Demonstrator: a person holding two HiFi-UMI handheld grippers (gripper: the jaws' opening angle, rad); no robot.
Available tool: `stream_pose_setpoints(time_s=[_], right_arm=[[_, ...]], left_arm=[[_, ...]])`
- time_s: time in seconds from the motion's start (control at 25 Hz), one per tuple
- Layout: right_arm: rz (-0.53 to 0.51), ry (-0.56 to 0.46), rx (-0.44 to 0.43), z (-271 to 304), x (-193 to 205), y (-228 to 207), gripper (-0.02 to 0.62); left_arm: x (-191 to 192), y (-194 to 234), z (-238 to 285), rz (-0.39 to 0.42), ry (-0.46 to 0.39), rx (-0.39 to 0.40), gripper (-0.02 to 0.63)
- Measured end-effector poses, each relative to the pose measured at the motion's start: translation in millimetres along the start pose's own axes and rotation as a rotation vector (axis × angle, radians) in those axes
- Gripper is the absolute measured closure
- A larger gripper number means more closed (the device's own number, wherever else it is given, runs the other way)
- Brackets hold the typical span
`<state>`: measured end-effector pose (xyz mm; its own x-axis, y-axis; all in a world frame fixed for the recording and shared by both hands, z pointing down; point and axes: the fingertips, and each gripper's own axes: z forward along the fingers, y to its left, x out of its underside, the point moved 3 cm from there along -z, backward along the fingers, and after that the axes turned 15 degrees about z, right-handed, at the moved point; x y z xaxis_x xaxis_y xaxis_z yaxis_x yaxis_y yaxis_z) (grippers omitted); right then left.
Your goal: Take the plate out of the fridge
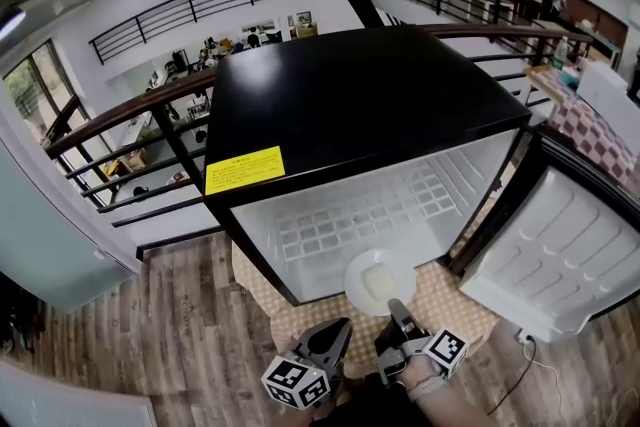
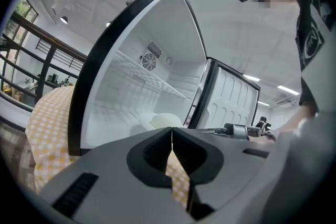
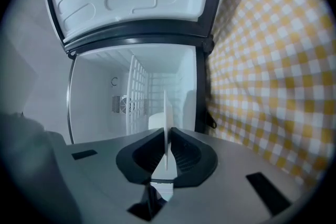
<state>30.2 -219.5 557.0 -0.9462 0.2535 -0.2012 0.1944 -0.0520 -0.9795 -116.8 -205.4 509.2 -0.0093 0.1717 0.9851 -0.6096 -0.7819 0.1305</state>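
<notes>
R claw (image 1: 397,313) sideways, pinching plate (image 1: 378,280) rim at fridge (image 1: 350,100) front.

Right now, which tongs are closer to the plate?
Right. The right tongs grip the plate at its near rim; the left tongs sit shut and empty, apart from it, to its left.

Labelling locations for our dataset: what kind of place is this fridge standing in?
Likely an open-plan office mezzanine, not a kitchen: railing, desks on the floor below, fridge on a checked cloth.
</notes>
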Motion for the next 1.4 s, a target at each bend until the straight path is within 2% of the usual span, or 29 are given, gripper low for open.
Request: stream_pose_setpoints(time_s=[0.44,0.84,1.24,1.4], right_arm=[[0.033,-0.010,-0.001,-19.1,19.0,-3.9,0.546],[0.042,0.009,-0.009,-28.6,27.2,-0.9,0.546],[0.056,0.037,-0.009,-37.4,24.1,-0.5,0.546],[0.058,0.053,0.000,-52.5,20.4,0.9,0.546]], left_arm=[[6.7,-9.1,-31.8,0.005,-0.014,-0.017,0.597],[11.6,-19.5,-39.0,0.006,-0.013,-0.019,0.597],[11.4,-29.3,-39.5,0.017,-0.015,-0.056,0.597],[13.9,-46.8,-40.4,0.006,-0.012,-0.071,0.597]])
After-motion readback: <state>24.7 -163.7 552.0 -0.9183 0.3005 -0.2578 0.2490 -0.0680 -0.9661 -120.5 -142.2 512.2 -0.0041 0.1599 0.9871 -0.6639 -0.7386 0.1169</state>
